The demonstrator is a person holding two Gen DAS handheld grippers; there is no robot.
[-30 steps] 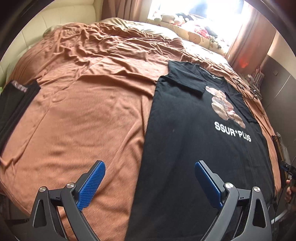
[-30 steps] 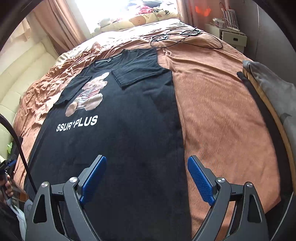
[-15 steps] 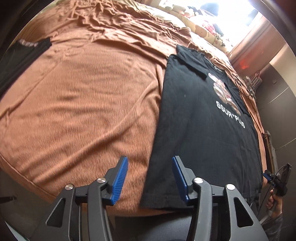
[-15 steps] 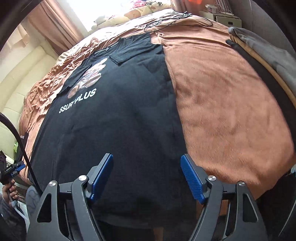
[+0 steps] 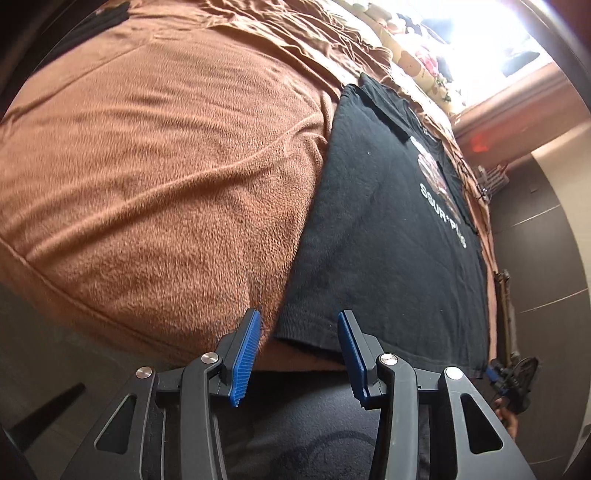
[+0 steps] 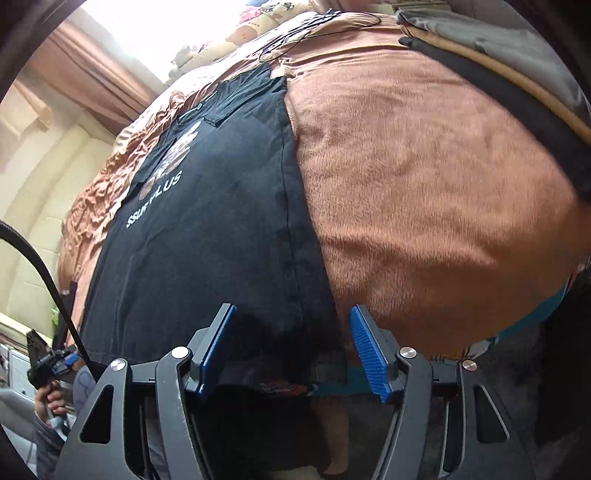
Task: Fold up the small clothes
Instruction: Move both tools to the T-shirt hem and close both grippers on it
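Observation:
A black T-shirt (image 5: 388, 229) with a bear print and white "SSUR*PLUS" lettering lies flat, face up, on a brown blanket (image 5: 166, 166), sleeves folded in, hem at the near bed edge. My left gripper (image 5: 299, 350) is open, low at the bed edge, its blue pads either side of the shirt's near left hem corner, not closed on it. My right gripper (image 6: 291, 350) is open, its pads astride the shirt (image 6: 207, 229) at the near right hem corner. Neither holds cloth.
Stuffed toys and pillows (image 5: 413, 62) line the far bed edge by a bright window. Dark folded clothing (image 6: 509, 62) lies on the bed's right side. Black cables (image 6: 310, 33) lie near the shirt's collar. The bed front drops off below both grippers.
Both grippers have dropped down and come in to the shirt's hem corners at the bed edge. Their jaws have narrowed from wide open but remain open.

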